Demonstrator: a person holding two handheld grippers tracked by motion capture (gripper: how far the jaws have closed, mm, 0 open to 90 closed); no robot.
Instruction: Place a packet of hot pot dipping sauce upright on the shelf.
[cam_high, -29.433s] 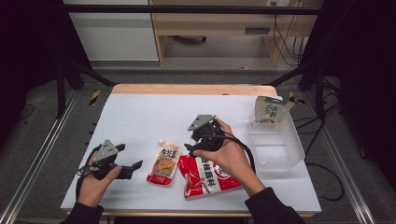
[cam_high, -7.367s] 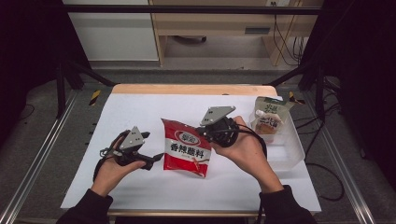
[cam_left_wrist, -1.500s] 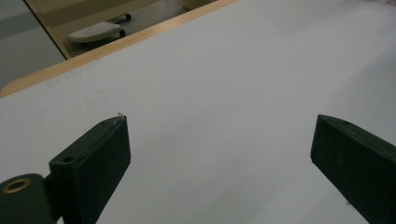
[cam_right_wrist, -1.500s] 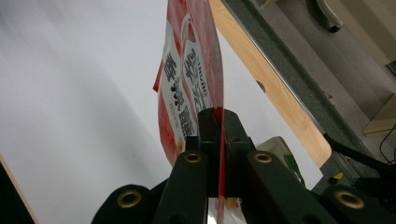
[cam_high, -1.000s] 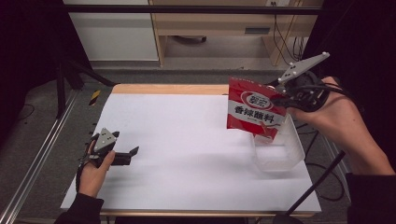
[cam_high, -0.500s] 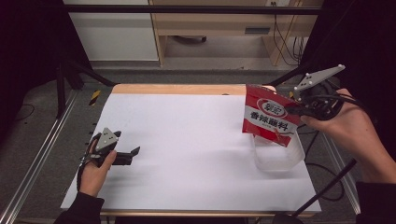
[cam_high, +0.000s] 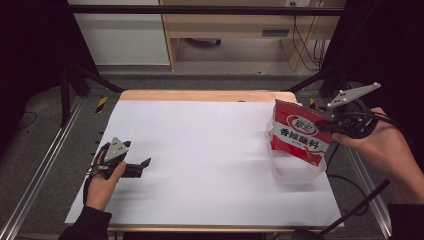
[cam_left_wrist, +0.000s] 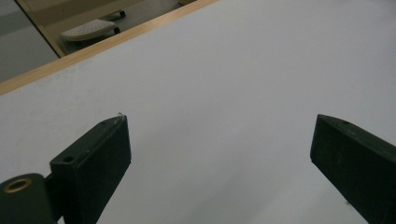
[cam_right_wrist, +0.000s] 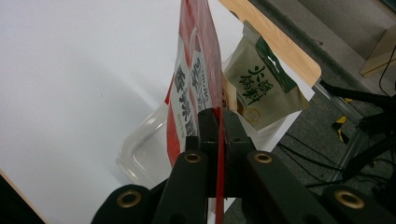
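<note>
The red pouch (cam_high: 300, 137) is showing white Chinese characters across its front in the high view, reading 香辣蘸料, under a white oval badge whose small red lettering is too blurred to make out. In the right gripper view the same pouch (cam_right_wrist: 194, 88) is turning nearly edge-on, so its characters are appearing squeezed and only partly legible. Behind it, the beige and green packet (cam_right_wrist: 261, 86) is carrying dark green brush-style characters, probably 小 at the top, the rest unclear.
</note>
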